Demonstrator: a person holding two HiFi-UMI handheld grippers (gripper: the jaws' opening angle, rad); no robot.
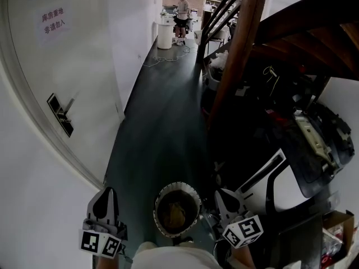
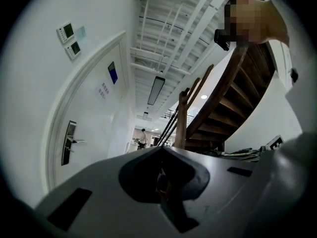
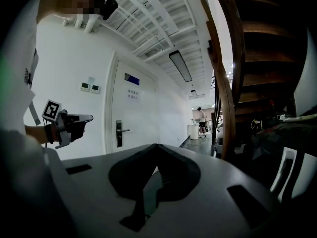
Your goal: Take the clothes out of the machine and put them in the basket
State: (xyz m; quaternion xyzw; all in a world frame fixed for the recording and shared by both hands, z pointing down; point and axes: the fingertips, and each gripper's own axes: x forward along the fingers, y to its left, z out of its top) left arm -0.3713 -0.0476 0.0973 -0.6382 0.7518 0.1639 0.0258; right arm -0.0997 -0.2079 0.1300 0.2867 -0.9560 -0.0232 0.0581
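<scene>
1. A brownish bundle (image 1: 175, 212), probably clothing, lies in the round basket (image 1: 196, 198) on the dark floor (image 1: 162, 122) at your feet, set between your two grippers for easy dropping.
2. Your left gripper (image 1: 105, 194) and right gripper (image 1: 224, 196) both have their fingers pressed together on nothing, so neither is carrying anything.
3. I cannot pick out the machine with certainty in the clutter under the staircase (image 1: 247, 38).

Two tools: left tool (image 1: 105, 193), right tool (image 1: 220, 195). One basket (image 1: 158, 202); inside, apparently one brownish clothes heap (image 1: 175, 212), view murky. One door (image 1: 73, 66), one door handle (image 1: 60, 115). One staircase (image 1: 247, 32). Two wall panels (image 2: 66, 31). One distant person (image 1: 182, 9).
</scene>
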